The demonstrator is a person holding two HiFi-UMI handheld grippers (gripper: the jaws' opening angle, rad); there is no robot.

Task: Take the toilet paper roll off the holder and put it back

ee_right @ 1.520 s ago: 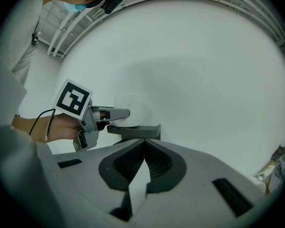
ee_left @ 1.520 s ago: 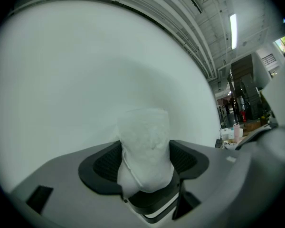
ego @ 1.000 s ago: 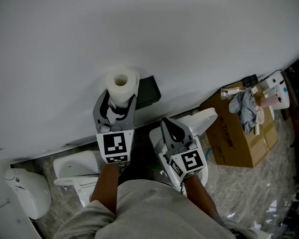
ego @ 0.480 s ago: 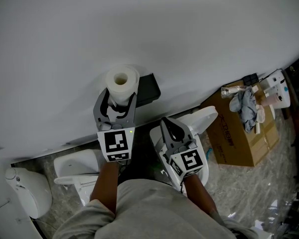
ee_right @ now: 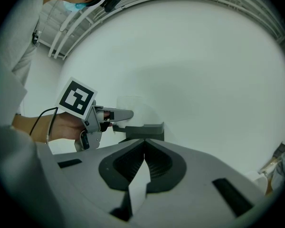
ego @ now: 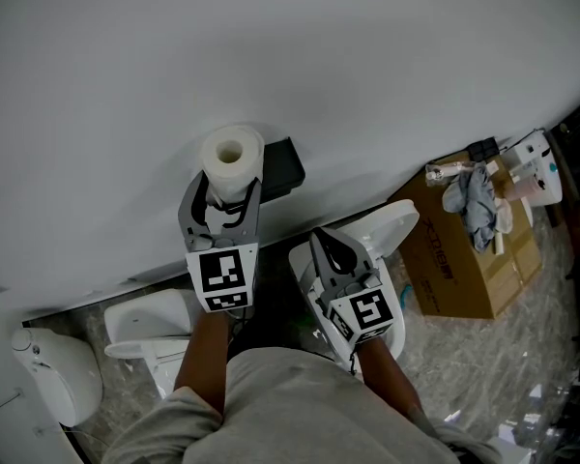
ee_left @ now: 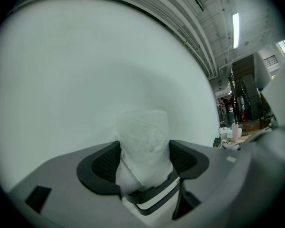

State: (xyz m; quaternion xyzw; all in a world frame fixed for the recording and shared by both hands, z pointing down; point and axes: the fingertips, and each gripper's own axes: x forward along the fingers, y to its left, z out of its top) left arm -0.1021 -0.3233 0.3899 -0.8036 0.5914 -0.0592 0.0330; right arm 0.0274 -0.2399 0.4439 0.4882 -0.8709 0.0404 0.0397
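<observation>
- L gripper (ego: 230,191) (ee_left: 145,156): jaws spread wide and pinching the toilet paper roll (ego: 232,157) (ee_left: 143,136), one pad on each side of it. In the left gripper view we see the roll filling the gap between the pads.
- Roll is up against the white wall (ego: 271,46), core hole facing up toward the head cam.
- Roll sits just beside the left end of the black holder (ego: 282,172); we can't tell whether it's seated on the holder or clear of it.
- R gripper (ego: 327,247) (ee_right: 144,159): jaws pressed together, nothing between them. It hangs lower and to the right of the L gripper, well apart from the roll.
- In the right gripper view we see the L gripper's marker cube (ee_right: 77,99) with the hand (ee_right: 61,127) behind it, jaws pointing at the pale roll (ee_right: 138,109), which shows just above the holder (ee_right: 143,131).
- Both forearms come up from the bottom of the head view, w/ a grey shirt (ego: 290,404) below.
- Background: cardboard box (ego: 459,274) on the stone floor (ego: 464,375) at right, w/ a crumpled cloth (ego: 474,206) and small items on top.
- White bathroom fixtures (ego: 150,332) stand at lower left by the wall base.
</observation>
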